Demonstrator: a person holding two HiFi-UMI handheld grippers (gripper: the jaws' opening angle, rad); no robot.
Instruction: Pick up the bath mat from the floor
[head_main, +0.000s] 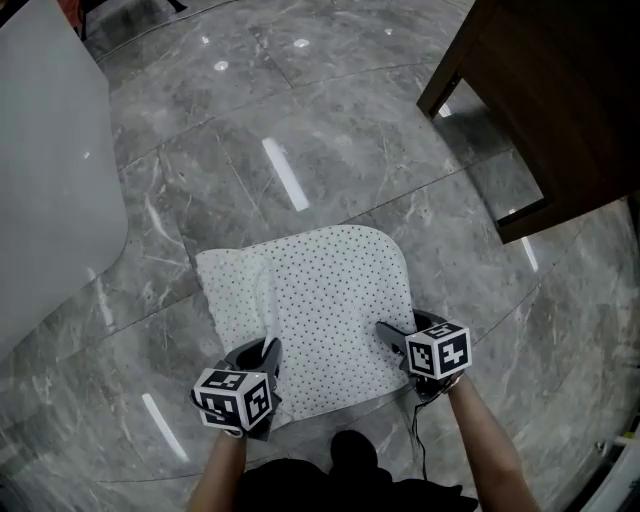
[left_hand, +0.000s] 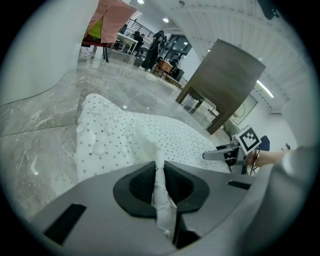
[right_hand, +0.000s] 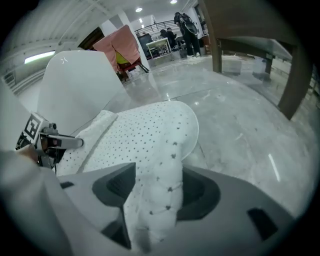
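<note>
Your bath mat (head_main: 330, 310) is white with small dark dots. The floor (head_main: 330, 130) is grey, pale-veined marble. The far-right table (head_main: 560, 90) is dark brown. Your left gripper (head_main: 266, 352) and right gripper (head_main: 388, 332) carry black-and-white square markers.

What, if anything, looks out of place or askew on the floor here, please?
The bath mat is rumpled: a raised fold runs along its left side, ahead of the left gripper, so it lies uneven on the floor.
</note>
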